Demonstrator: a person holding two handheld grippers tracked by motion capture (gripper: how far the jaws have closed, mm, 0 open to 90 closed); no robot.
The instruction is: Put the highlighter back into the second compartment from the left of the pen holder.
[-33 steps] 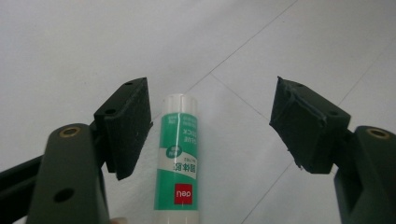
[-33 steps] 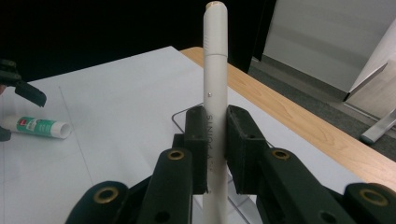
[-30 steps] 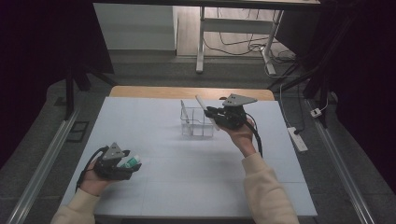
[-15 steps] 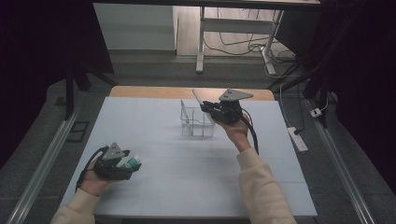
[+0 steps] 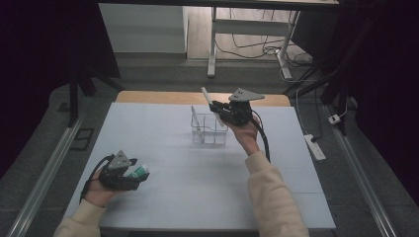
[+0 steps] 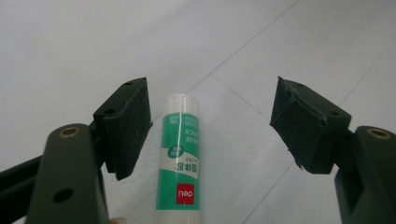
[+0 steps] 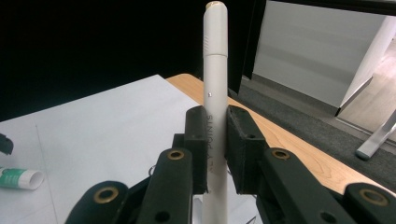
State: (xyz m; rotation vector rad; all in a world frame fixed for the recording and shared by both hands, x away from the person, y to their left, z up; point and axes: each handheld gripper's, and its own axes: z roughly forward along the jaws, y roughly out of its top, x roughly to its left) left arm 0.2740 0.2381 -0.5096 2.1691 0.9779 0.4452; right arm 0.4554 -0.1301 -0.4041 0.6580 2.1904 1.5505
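A green and white glue stick (image 6: 180,158) lies on the white table between the wide-apart jaws of my left gripper (image 6: 212,109), close beside the left pad (image 6: 128,126) and well clear of the other one. From above, that gripper (image 5: 132,174) rests low at the table's front left with the glue stick (image 5: 139,172) in its mouth. My right gripper (image 5: 218,106) hovers over the far middle of the table, shut on a white pen (image 5: 205,94). The pen (image 7: 214,70) stands up between the pressed pads. Just below it sits a clear plastic holder (image 5: 209,131).
A thin white stick (image 5: 195,117) leans inside the clear holder. The table's wooden far edge (image 5: 163,97) lies behind it, with dark floor, cables and a power strip (image 5: 314,147) beyond and to the right. The glue stick (image 7: 18,178) shows far off in the right gripper view.
My right gripper has carried the pen slightly up and away from me, over the clear holder. The left gripper and the glue stick have stayed put.
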